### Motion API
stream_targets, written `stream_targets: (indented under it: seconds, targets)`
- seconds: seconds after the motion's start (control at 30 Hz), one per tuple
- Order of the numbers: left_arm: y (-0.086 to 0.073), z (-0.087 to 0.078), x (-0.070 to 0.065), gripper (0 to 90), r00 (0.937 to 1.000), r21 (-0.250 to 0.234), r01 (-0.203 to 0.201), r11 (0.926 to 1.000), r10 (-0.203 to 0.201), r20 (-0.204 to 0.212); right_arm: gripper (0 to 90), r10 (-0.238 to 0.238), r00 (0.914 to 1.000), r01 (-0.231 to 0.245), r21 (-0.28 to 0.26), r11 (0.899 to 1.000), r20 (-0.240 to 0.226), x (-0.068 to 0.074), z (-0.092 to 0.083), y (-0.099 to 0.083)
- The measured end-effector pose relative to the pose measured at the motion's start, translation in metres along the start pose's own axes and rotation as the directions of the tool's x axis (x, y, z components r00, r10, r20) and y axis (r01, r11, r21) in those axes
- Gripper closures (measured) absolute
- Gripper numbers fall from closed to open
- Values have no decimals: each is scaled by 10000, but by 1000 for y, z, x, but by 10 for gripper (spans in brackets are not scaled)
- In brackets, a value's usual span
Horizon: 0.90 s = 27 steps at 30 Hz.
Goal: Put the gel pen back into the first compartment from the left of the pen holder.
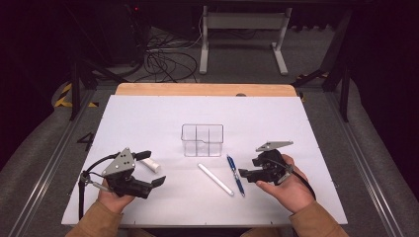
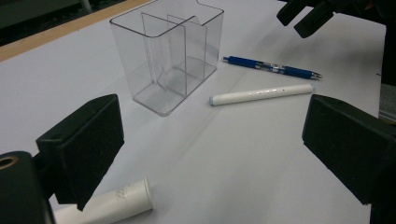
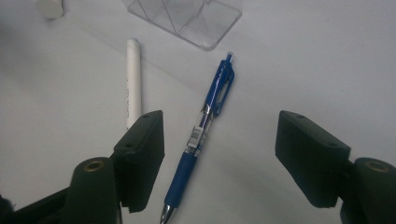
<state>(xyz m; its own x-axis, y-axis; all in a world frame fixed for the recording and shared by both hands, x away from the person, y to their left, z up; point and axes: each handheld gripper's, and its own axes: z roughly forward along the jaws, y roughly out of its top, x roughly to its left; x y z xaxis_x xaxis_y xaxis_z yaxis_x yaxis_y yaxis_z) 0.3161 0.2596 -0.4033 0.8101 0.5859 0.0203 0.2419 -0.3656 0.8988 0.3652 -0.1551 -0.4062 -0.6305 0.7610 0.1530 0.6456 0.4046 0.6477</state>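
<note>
White tabletop [image 1: 148,118] bears a clear organizer [image 1: 202,140]; both grippers' jaws spread, empty.

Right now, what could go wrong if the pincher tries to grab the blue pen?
The blue pen is thin and lies flat between the right gripper's open jaws, so it may roll or slip. The white marker lies close beside it and could get bumped. The clear organizer looks light; a nudge might tip it.
</note>
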Motion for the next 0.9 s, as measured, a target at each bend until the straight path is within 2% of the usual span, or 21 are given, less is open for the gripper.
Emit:
stream_targets:
  seconds: [0.07, 0.17, 0.33, 0.6, 0.73, 0.83, 0.9]
  targets:
    - [0, -1, 0, 62, 10000, -3, 6, 10000, -6, 1, 338, -42, 10000, 40, 387, 9992, 46, 1, 3, 2]
    - [0, -1, 0, 62, 10000, -11, 41, 10000, -41, -16, 338, -129, 9996, 113, 677, 9976, 233, 2, 5, 3]
    - [0, -1, 0, 65, 10000, 16, 49, 10000, -48, -11, 336, -136, 9994, 116, 637, 9979, 310, 5, 7, 6]
    - [0, -2, 0, 66, 10000, 9, 31, 10000, -31, -33, 319, -692, 9968, 661, 775, 9948, 390, 7, 11, 8]
    - [0, -2, 0, 66, 10000, -6, 20, 10000, -20, -35, 334, -442, 9987, 406, 1196, 9920, 271, 8, 16, 9]
    - [0, -2, 0, 66, 10000, -8, 4, 10000, -4, -33, 394, -57, 9999, 33, 1668, 9860, 143, 9, 21, 10]
    - [0, -2, 0, 66, 10000, 10, -7, 10000, 7, -17, 402, 166, 9998, -176, 1930, 9810, 69, 10, 24, 10]
